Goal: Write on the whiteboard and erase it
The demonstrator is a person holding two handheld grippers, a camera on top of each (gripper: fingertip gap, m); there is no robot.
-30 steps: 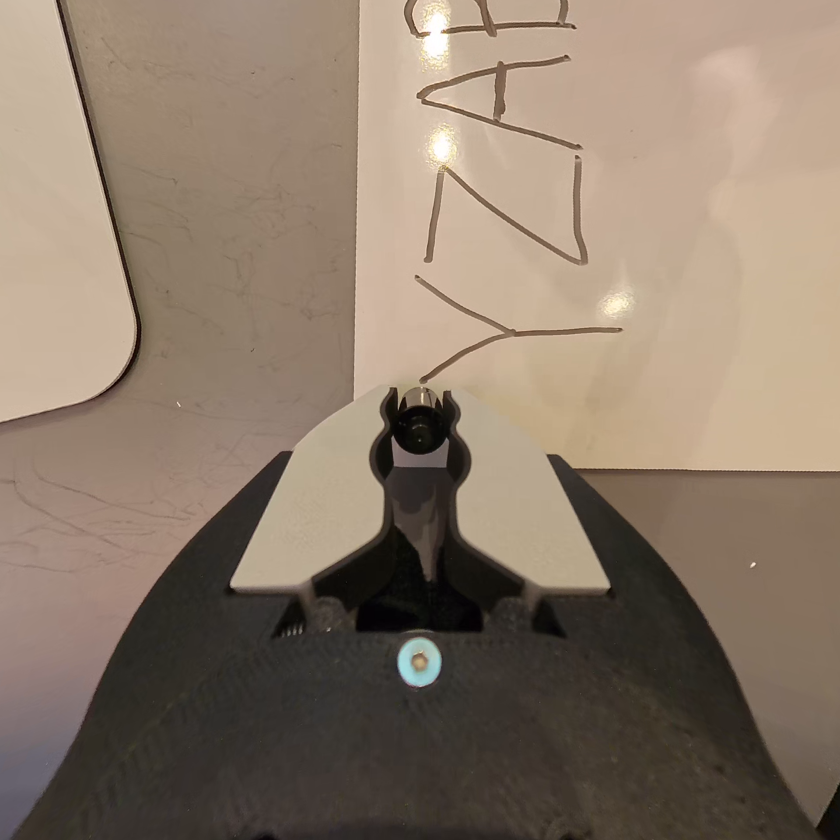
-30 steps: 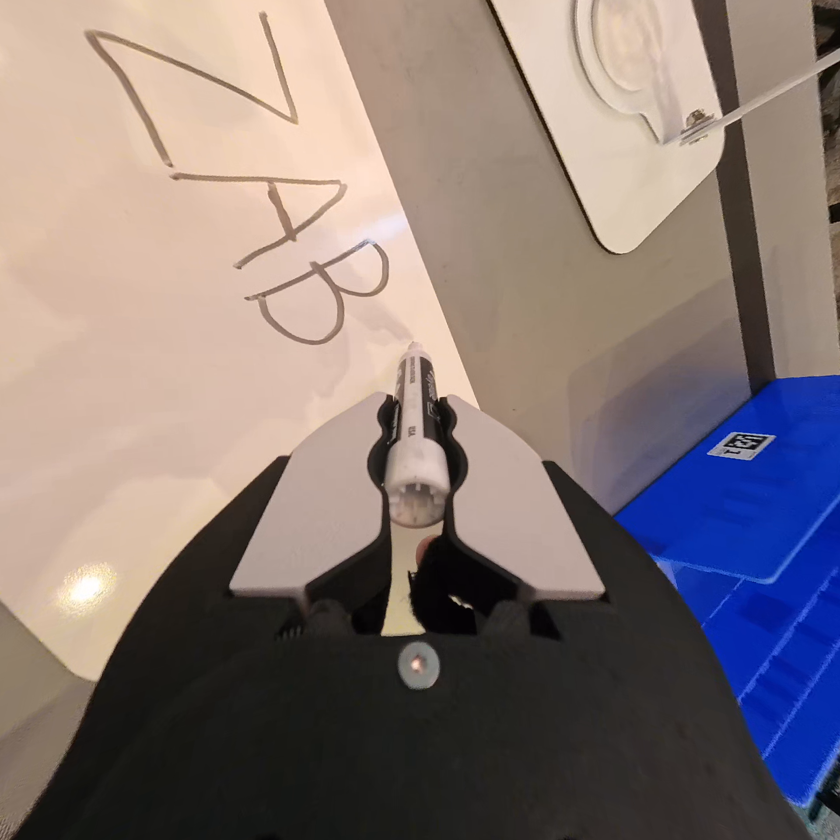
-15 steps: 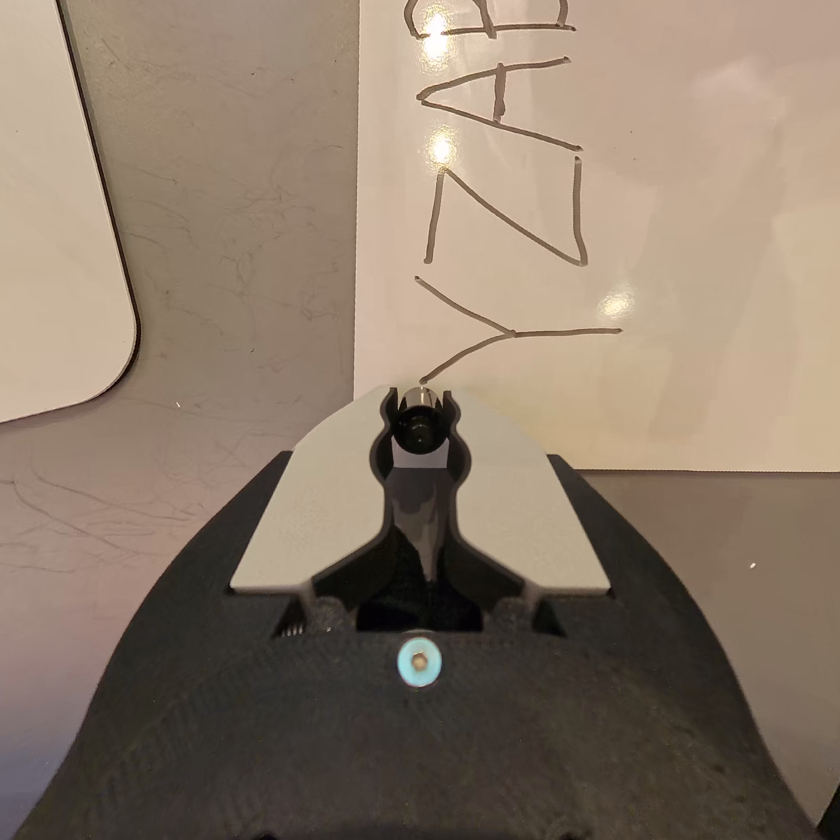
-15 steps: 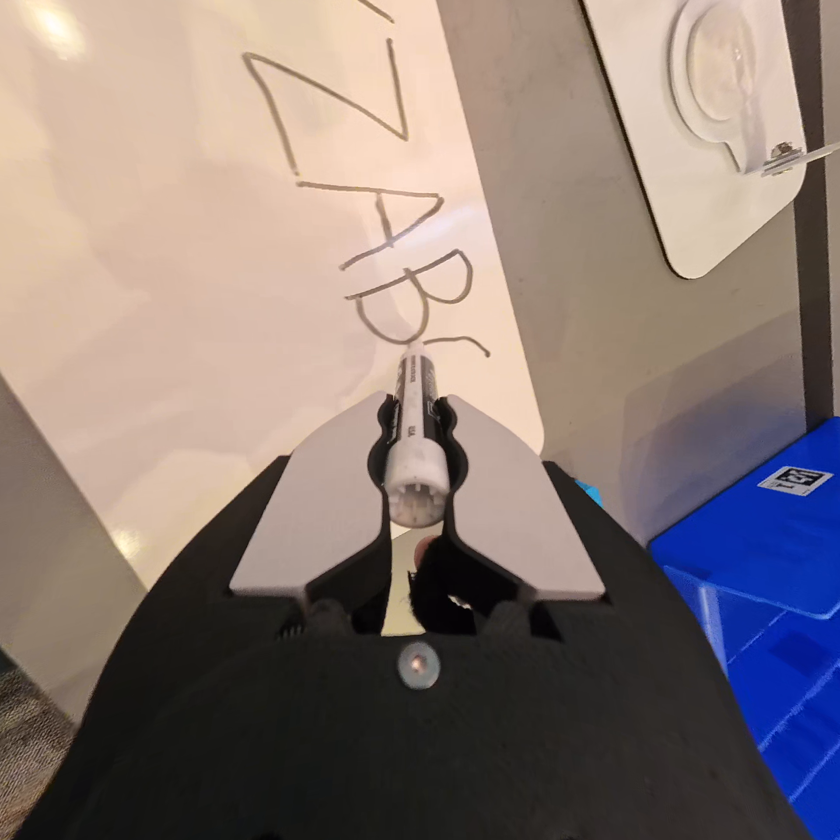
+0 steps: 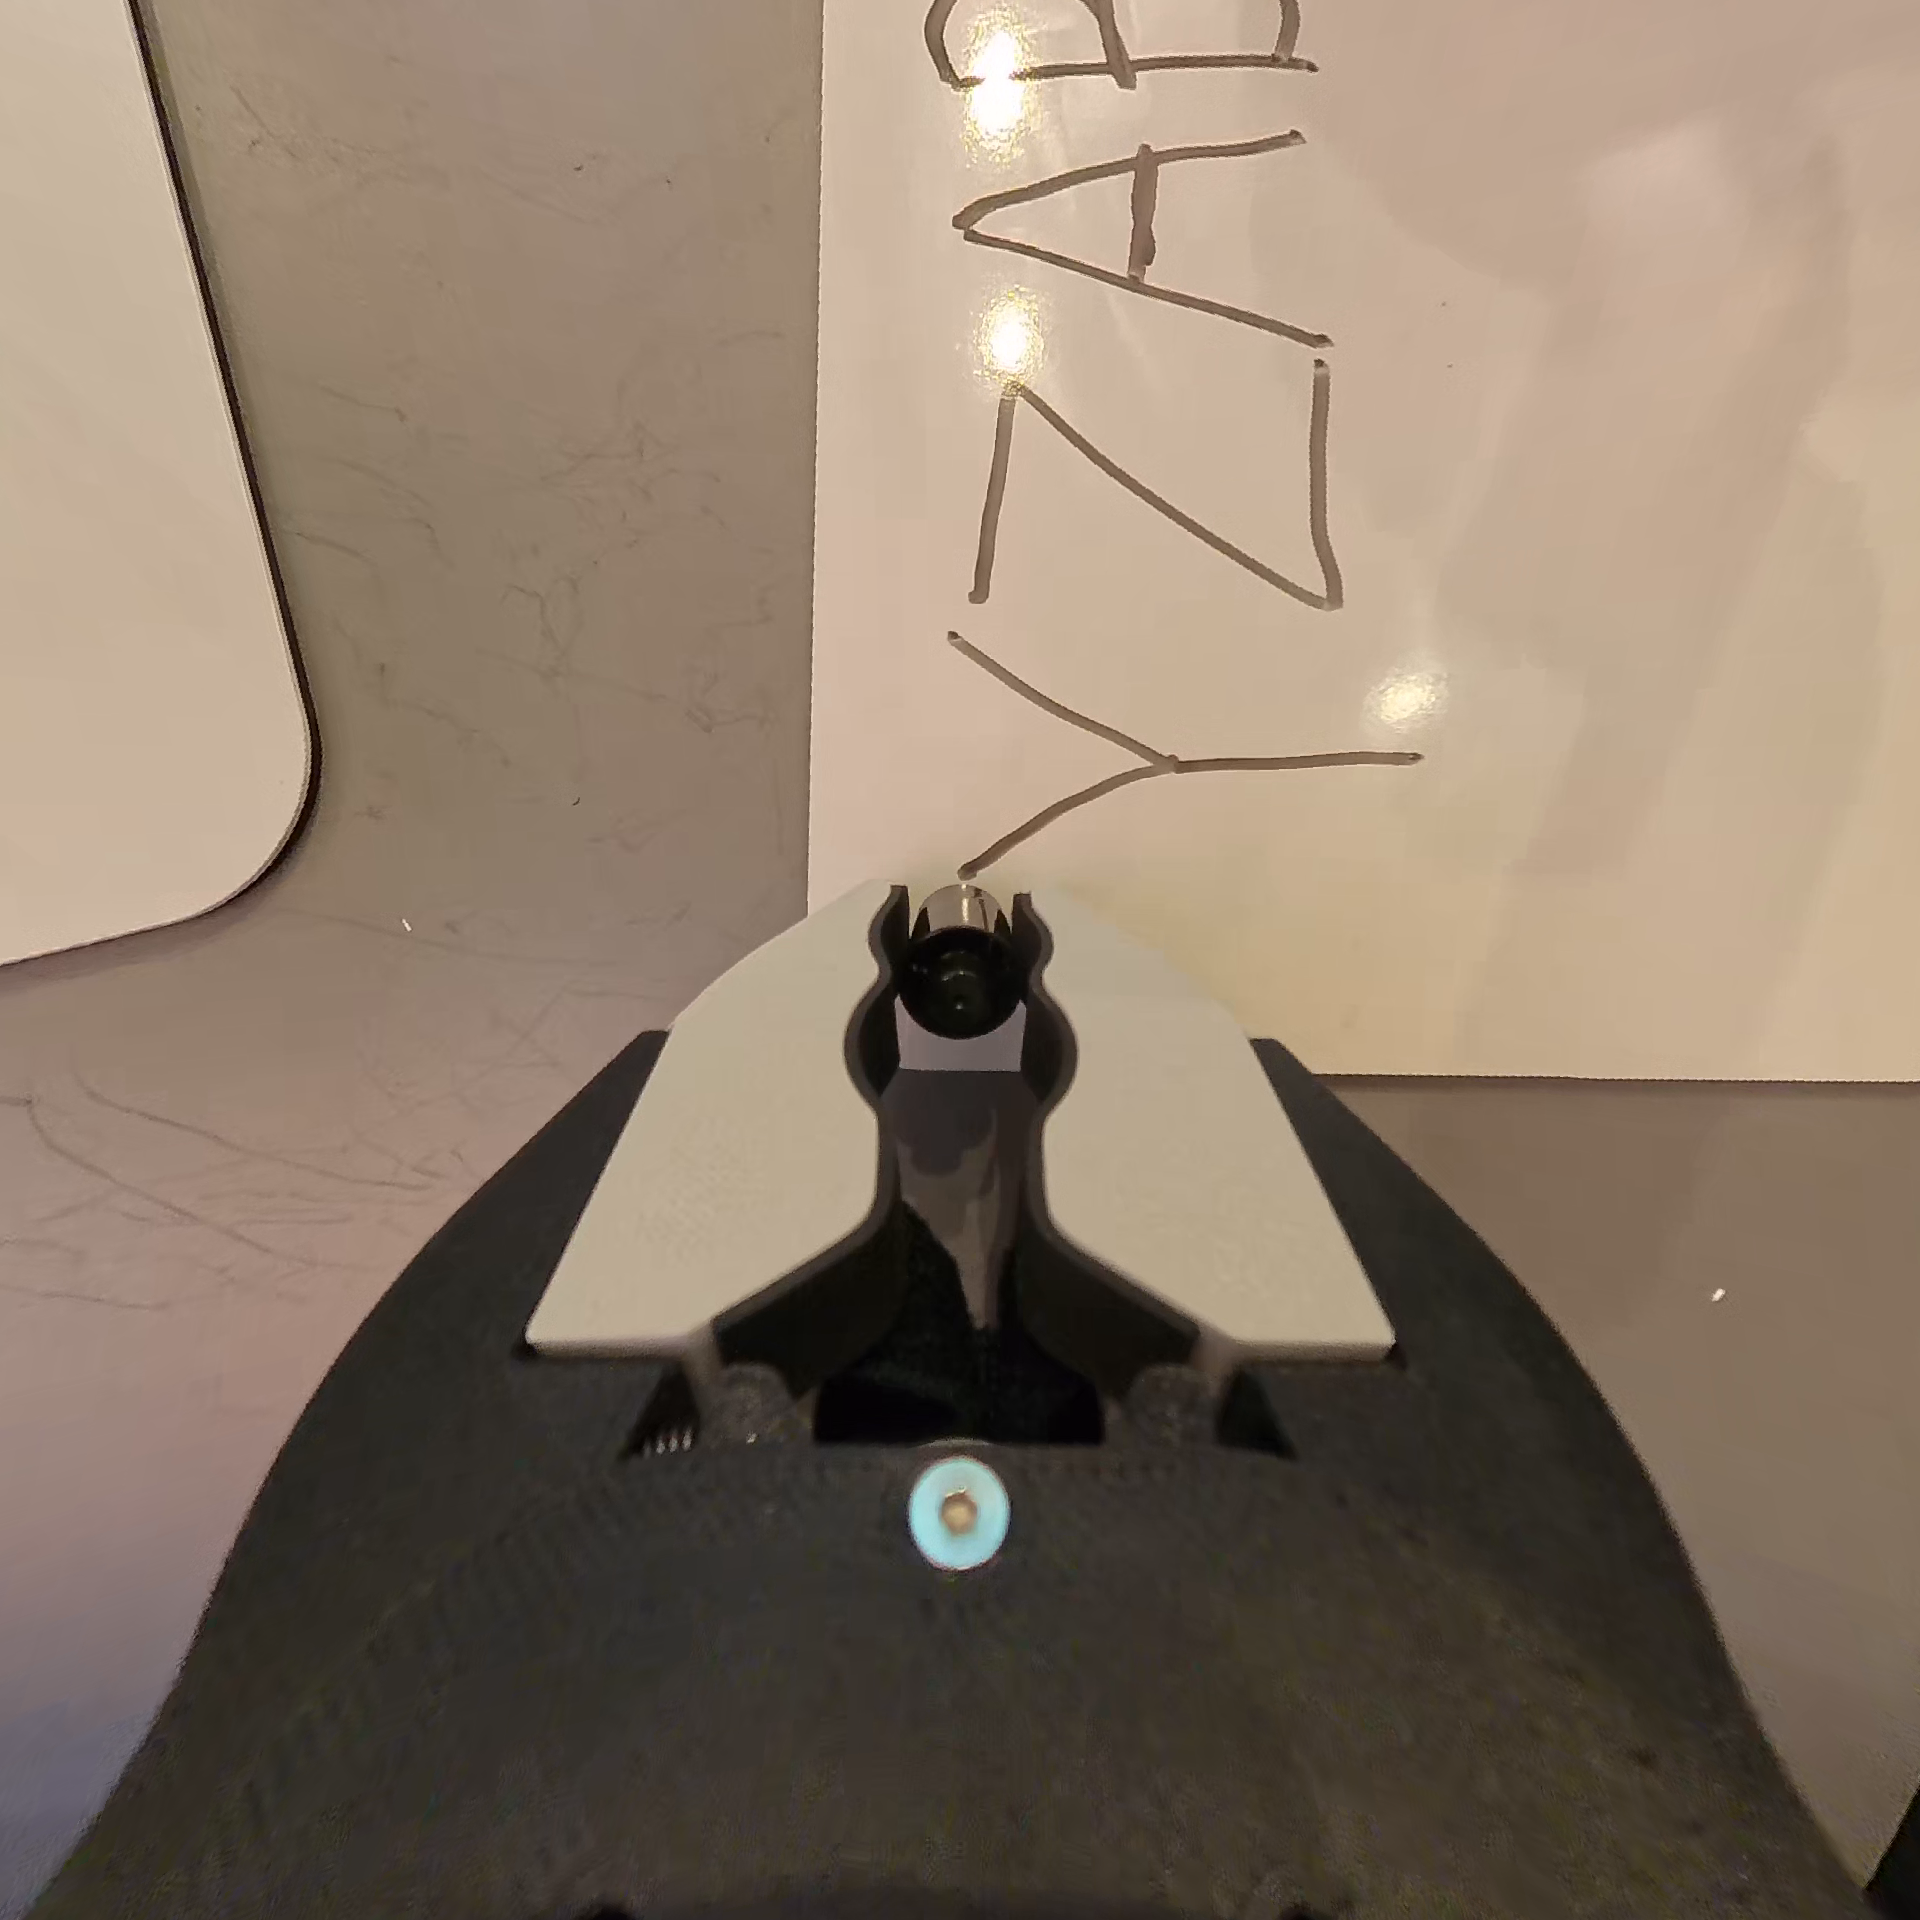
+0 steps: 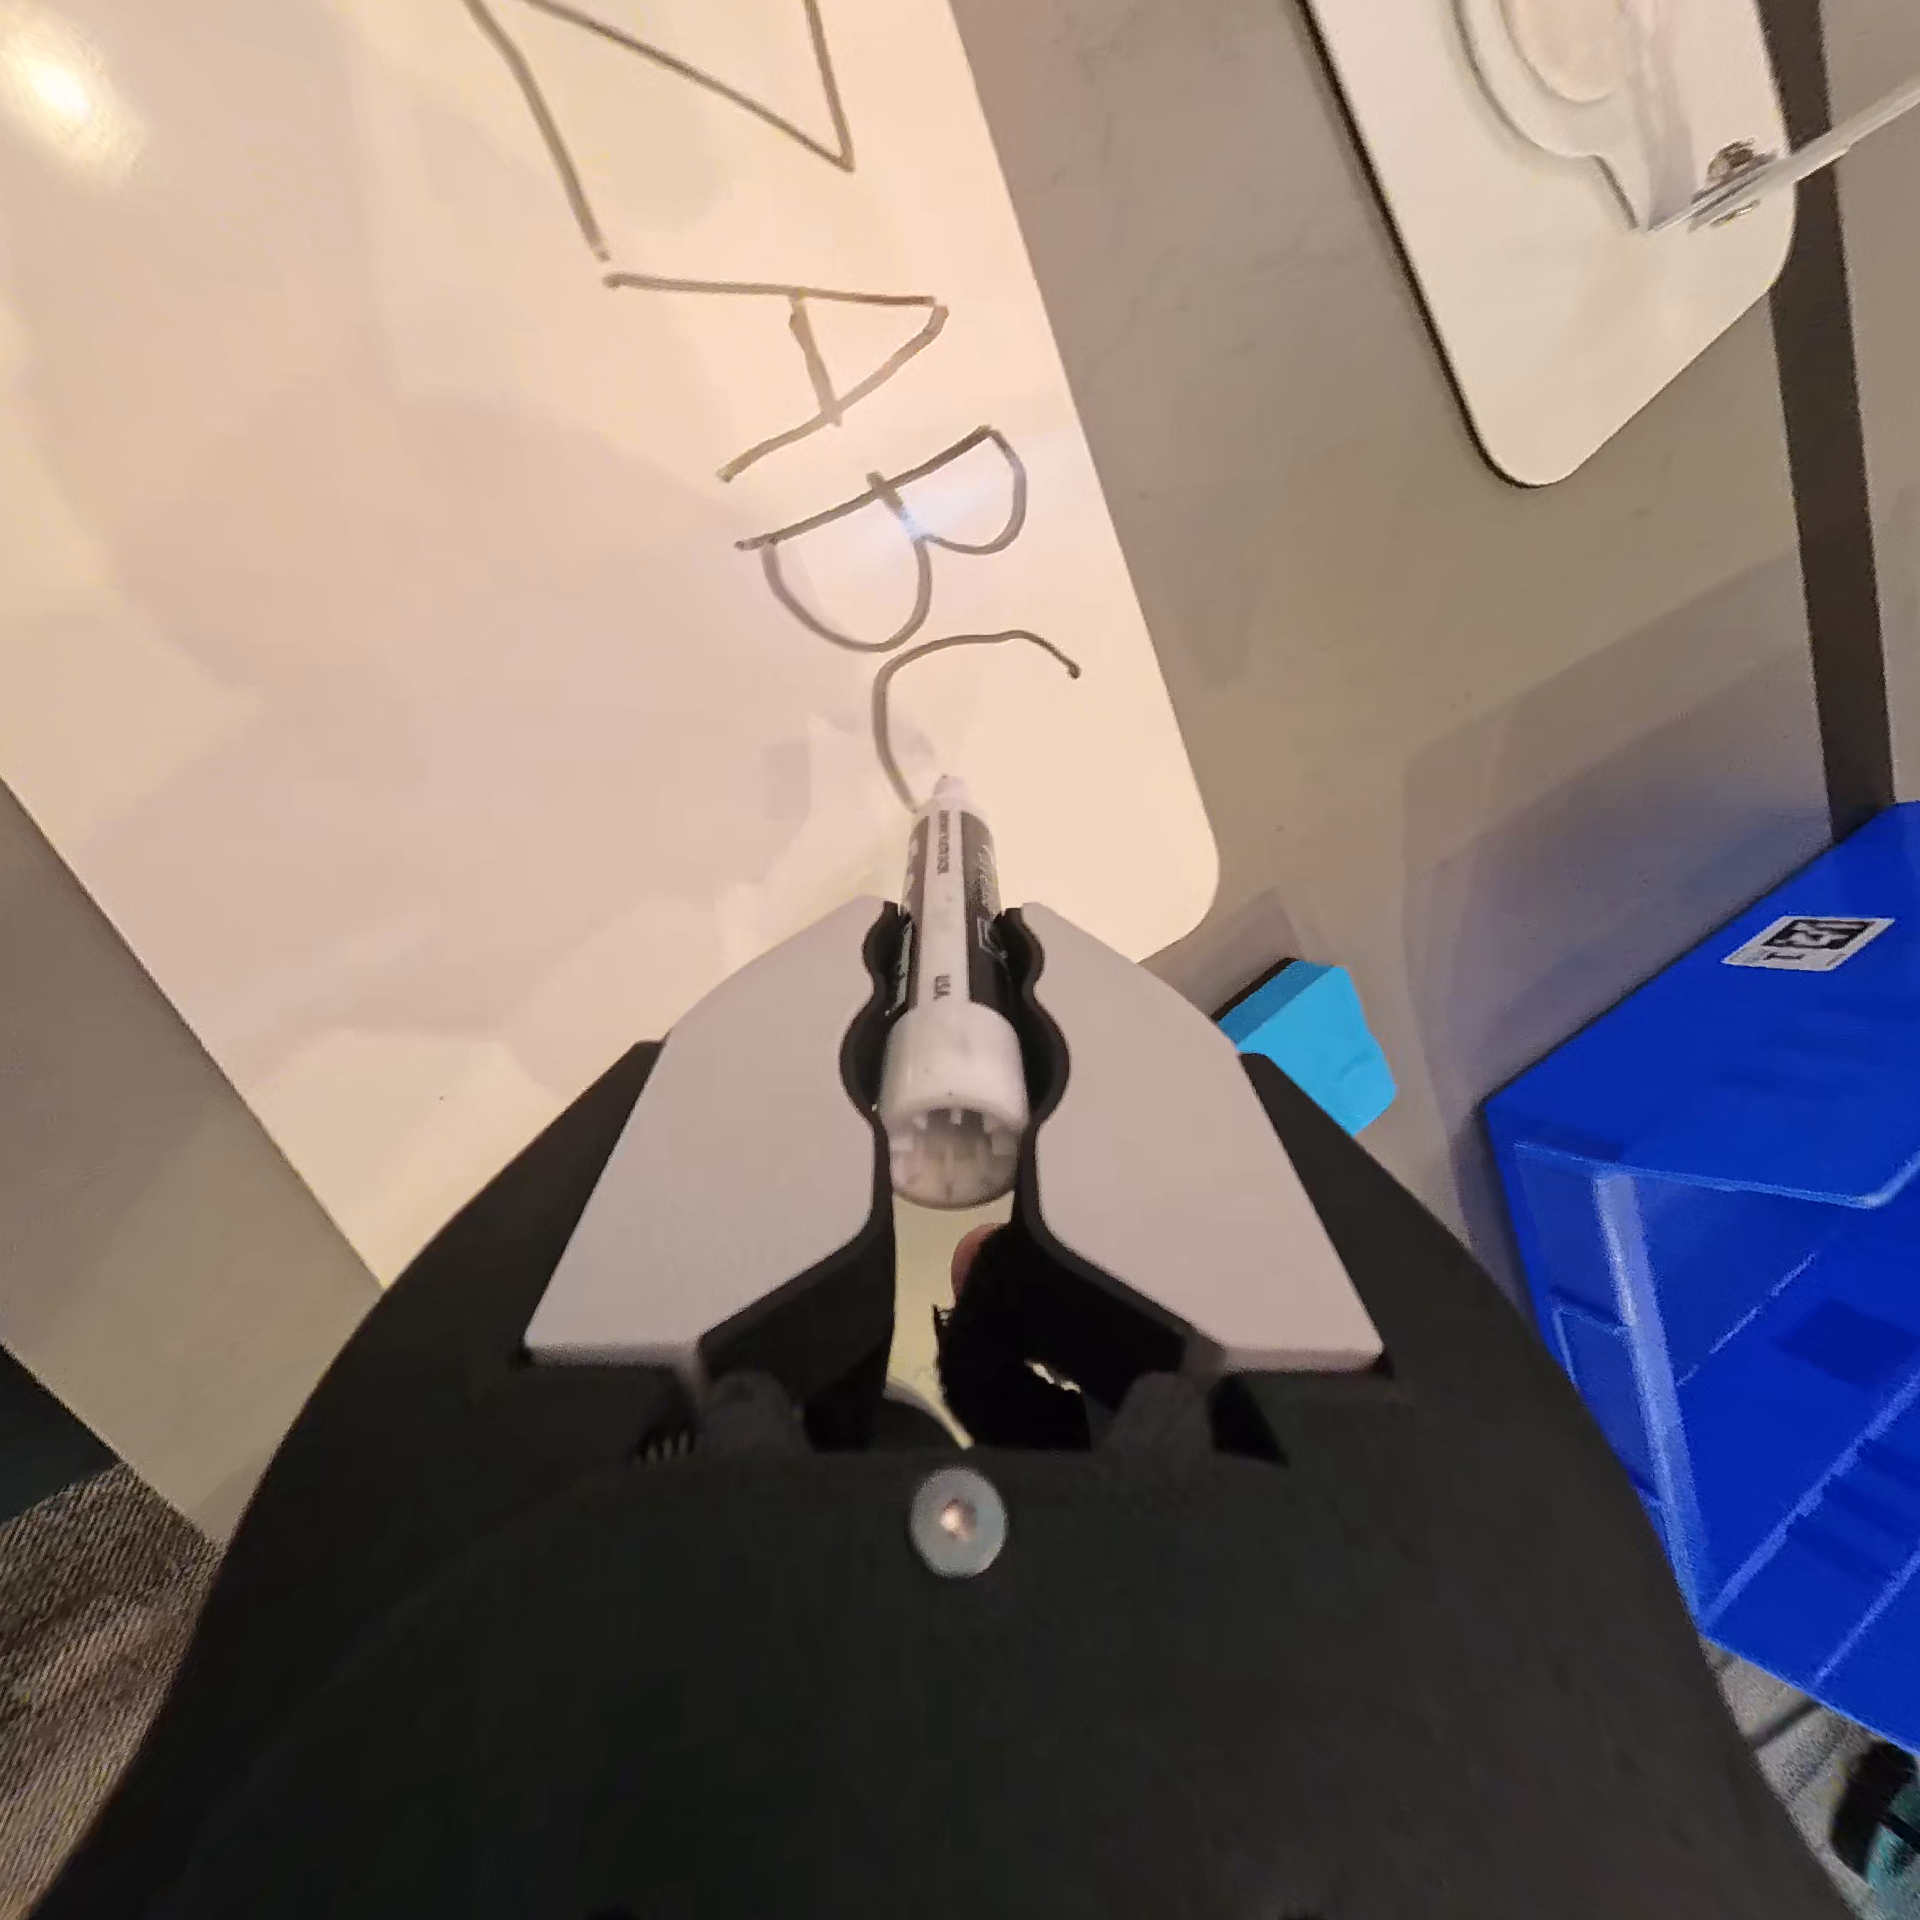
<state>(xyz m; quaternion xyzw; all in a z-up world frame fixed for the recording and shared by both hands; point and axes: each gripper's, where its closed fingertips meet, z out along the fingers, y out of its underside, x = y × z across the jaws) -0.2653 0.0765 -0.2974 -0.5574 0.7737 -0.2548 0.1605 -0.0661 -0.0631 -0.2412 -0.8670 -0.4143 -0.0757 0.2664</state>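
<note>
In the right wrist view my right gripper (image 6: 951,914) is shut on a white and black marker (image 6: 948,935). The marker's tip touches the whiteboard (image 6: 364,520) at the end of a fresh curved stroke (image 6: 894,717), below several dark hand-drawn letters. In the left wrist view my left gripper (image 5: 961,904) is shut on a short black marker cap (image 5: 956,977), seen end-on between the pads. It is held at the lower left corner of the same whiteboard (image 5: 1558,416), just below the lowest letter. Neither view shows the other gripper.
A light blue eraser (image 6: 1314,1039) lies just right of the board's corner. A blue plastic bin (image 6: 1714,1247) stands at the right. A second white board (image 6: 1558,312) with a clear fitting lies farther off; one (image 5: 104,520) shows at the left. The grey table (image 5: 520,520) is scuffed. My hands' fingertips stand some 25 cm from each other. From my right tips it is roughly 12 cm to the light blue eraser (image 6: 1314,1039); from my left, 35 cm.
The right gripper moved along the board with the marker and drew a new curved stroke after the earlier letters. The left gripper with the cap has not moved.
</note>
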